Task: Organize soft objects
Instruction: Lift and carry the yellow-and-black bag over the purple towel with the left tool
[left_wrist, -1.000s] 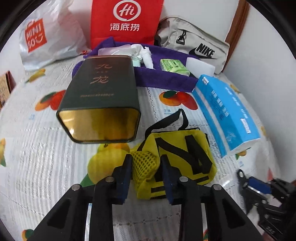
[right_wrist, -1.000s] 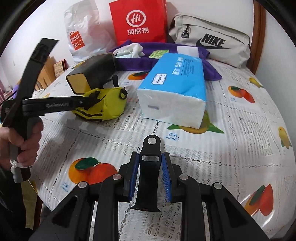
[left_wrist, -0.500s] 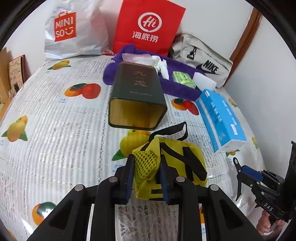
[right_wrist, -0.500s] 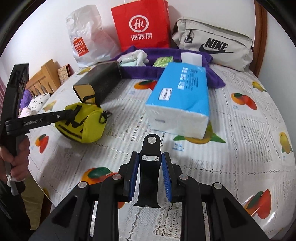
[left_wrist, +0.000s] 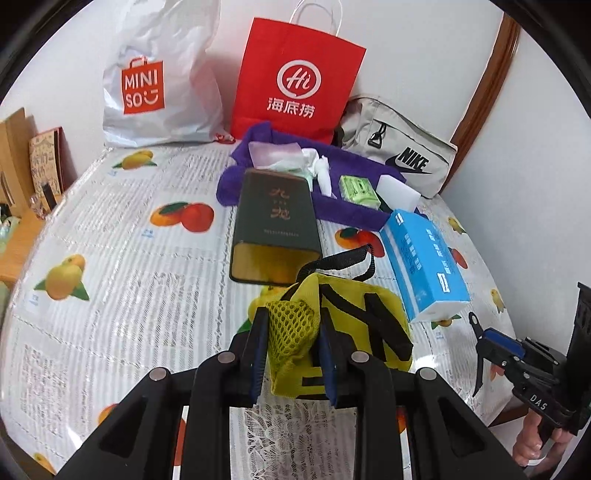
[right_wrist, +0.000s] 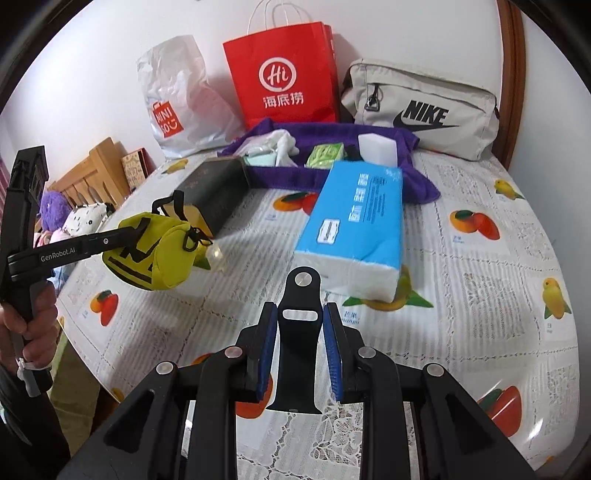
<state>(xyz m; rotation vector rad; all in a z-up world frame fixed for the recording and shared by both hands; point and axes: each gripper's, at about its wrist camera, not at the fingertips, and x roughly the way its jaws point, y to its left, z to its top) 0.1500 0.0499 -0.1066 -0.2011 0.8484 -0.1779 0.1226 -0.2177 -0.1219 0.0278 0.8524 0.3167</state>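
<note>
While the left gripper (left_wrist: 291, 354) pinches the pouch (left_wrist: 343, 325) aloft and the right gripper (right_wrist: 298, 350) clamps a strap (right_wrist: 297, 343), both remain unplaced.

tin (left_wrist: 274, 225) mouth partly hidden behind yellow pouch (left_wrist: 354, 317).

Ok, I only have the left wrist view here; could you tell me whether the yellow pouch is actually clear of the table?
Observer: Yes. In the right wrist view the yellow pouch hangs from the left tool with open air beneath it, above the table.
Operator: Thank you. And what is the thin black thing in the right tool?
Observer: It is a black watch strap, held upright between the pads, with its rounded pin end on top.
</note>
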